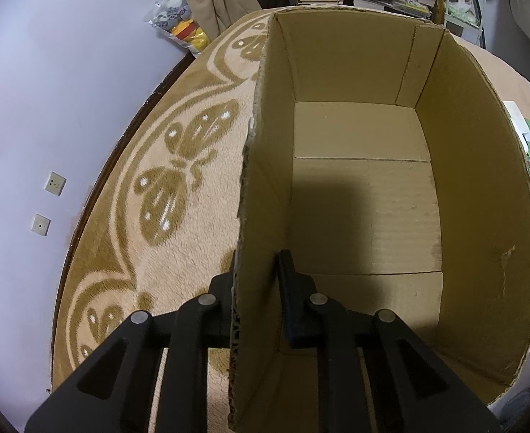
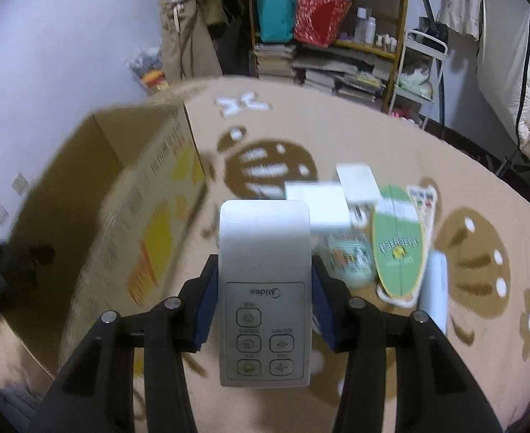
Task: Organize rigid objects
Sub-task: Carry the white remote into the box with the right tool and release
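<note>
One cardboard box (image 1: 355,187) counted, its left wall caught between left jaws. One grey remote control (image 2: 264,288) counted between right jaws. Beyond right jaws, on blanket: two white boxes (image 2: 319,204), one green oval packet (image 2: 398,245), one printed carton (image 2: 348,258), one pale cylinder (image 2: 434,281). Left of left jaws, on wall: two sockets (image 1: 55,182).

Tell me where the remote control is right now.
In the right wrist view, the remote control sits clamped in the right tongs, above the carpet, between the cardboard box and the pile of small packages.
</note>
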### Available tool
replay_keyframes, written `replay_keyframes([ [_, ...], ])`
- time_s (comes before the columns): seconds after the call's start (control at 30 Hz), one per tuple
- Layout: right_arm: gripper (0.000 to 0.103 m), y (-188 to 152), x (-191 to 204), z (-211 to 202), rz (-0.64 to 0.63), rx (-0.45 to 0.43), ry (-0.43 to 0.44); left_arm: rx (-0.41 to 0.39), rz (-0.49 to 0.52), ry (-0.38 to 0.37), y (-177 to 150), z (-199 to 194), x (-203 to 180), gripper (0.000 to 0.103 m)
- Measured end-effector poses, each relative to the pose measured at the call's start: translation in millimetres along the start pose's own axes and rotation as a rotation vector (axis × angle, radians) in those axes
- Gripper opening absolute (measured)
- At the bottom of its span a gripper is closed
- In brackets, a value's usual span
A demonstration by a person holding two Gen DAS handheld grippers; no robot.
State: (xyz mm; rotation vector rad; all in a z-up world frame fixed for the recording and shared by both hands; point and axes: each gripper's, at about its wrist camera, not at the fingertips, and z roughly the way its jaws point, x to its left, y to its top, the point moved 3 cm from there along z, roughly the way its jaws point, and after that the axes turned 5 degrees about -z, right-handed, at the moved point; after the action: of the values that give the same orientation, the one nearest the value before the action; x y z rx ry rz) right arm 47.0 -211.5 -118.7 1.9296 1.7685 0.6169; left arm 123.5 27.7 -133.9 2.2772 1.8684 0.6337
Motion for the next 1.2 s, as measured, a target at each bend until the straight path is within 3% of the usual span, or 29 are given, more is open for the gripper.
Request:
replay_keyframes([
  [0.57,0.051,79.8,66.3,-18.5,-0.025,-0.165,0.144,-0.020,0.022,0.024,1.8,3.3,-2.2,0.019],
  [1.2,0.051,80.5,92.9,12.9,-0.068,-0.139,0.186,-0.023,0.022,0.027,1.7,4.3,-3.9,0.019],
])
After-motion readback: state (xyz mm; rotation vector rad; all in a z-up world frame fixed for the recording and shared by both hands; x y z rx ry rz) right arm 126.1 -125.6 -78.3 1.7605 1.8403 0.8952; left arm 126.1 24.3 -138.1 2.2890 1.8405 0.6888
